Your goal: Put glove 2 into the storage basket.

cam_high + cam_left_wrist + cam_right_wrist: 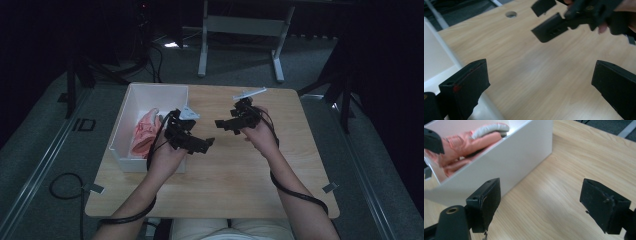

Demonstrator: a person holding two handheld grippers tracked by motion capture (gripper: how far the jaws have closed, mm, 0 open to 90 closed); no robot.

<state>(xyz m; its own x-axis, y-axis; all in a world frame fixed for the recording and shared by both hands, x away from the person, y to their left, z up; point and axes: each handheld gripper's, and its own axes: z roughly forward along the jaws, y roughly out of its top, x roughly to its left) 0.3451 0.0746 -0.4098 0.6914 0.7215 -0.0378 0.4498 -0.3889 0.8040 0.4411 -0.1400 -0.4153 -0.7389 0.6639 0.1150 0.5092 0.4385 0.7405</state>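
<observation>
Both claws are held above the bare wooden table (230, 175), and nothing is gripped by either. From the high view, the left claw (202, 144) is seen just beside the near right corner of the white box (122, 131), its tip turned toward the middle of the table. The right claw (224, 124) is held a little farther back, its tip turned toward the left one, and the two tips are near each other but apart.

In the left gripper view, the jaws of the left claw (539, 85) are spread wide, with plain wood grain seen between them. The right claw (546, 21) is seen farther off at the top of that view, its jaws also parted, with a round hole (511, 14) in the tabletop beyond it.

In the right gripper view, the jaws of the right claw (540, 202) are likewise spread wide over bare wood, and nothing is pinched. The box (509, 157) is seen ahead and to the left of these jaws, standing on the table.

A pink glove (145, 132) with a grey cuff is laid inside the box, well clear of both claws. In the right gripper view, the glove (466, 143) is seen lying against the box's inner wall.
</observation>
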